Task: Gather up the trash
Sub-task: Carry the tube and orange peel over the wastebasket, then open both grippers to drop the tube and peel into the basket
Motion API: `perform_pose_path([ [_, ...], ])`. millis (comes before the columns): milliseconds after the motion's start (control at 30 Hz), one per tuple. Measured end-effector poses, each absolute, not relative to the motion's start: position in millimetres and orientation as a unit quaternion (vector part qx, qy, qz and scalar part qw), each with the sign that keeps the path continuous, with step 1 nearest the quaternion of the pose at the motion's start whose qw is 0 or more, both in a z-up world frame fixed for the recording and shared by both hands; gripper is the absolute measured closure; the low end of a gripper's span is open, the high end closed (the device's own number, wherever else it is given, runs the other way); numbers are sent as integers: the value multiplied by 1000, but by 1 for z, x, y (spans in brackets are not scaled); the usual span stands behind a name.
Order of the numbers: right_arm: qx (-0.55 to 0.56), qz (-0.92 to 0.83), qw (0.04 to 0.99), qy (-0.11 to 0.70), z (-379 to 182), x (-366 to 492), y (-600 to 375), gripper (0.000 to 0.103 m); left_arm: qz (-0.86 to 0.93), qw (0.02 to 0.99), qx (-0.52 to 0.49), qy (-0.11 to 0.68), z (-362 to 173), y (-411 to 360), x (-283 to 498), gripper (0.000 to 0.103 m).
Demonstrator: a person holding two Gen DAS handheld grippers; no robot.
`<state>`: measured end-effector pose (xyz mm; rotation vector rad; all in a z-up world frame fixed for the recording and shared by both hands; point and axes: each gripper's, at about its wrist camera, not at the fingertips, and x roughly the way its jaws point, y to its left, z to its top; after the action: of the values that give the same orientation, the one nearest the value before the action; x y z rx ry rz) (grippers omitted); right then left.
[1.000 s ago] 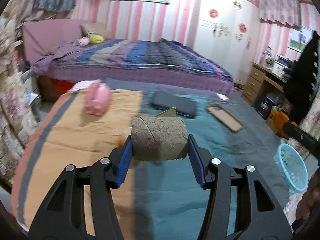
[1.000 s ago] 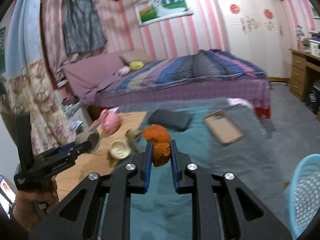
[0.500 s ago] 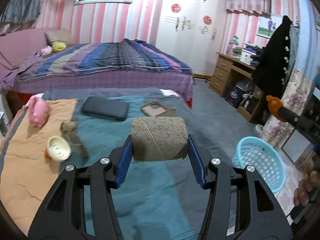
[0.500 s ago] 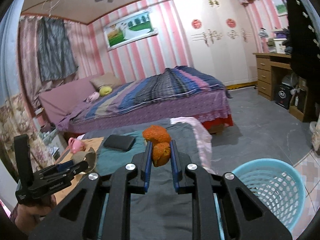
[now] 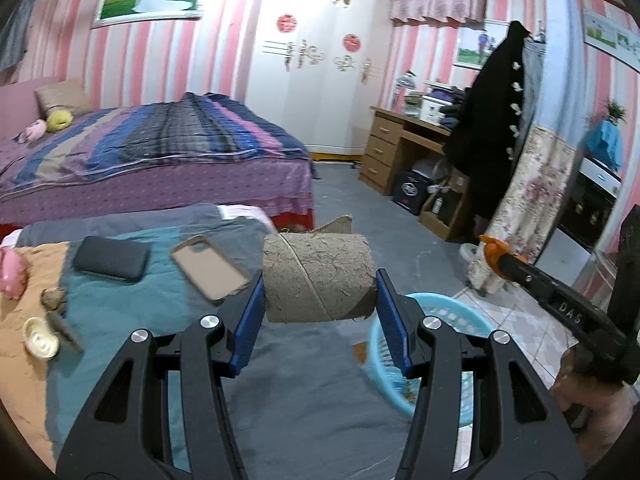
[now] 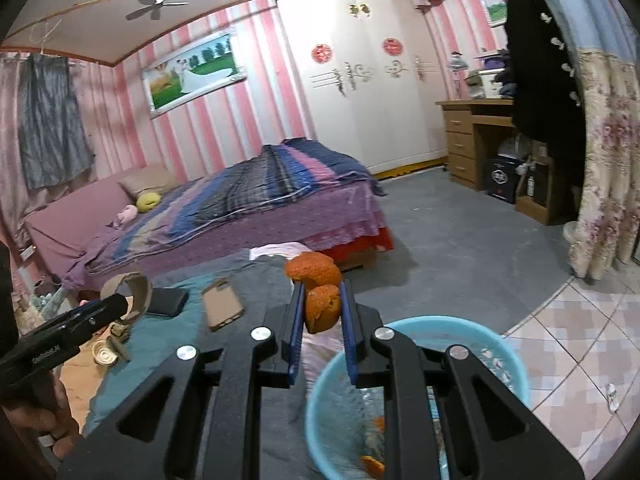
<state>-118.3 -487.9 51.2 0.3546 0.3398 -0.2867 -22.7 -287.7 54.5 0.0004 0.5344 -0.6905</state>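
Your left gripper (image 5: 319,306) clamps the cardboard roll (image 5: 319,278) at frame centre; your right gripper (image 6: 321,334) pinches orange peel (image 6: 320,298). Lower right, the blue basket (image 6: 508,364) holds orange scraps.

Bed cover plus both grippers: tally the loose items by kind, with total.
Cardboard tube, in left gripper: 1
Orange peel, in right gripper: 1
Phone case: 1
Dark pouch: 1
Pink toy: 1
Round lid: 1
Total: 6

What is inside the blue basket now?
In the blue basket, orange peel scraps lie at the bottom. The right tongs, shut on orange peel, cover much of the inside.
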Motion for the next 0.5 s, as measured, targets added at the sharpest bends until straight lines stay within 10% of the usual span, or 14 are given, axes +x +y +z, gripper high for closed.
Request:
perform_pose_path([
  [500,193,-179,950,170,45,-136,-527,82,-379,884,23,271,40,-350,-34,51],
])
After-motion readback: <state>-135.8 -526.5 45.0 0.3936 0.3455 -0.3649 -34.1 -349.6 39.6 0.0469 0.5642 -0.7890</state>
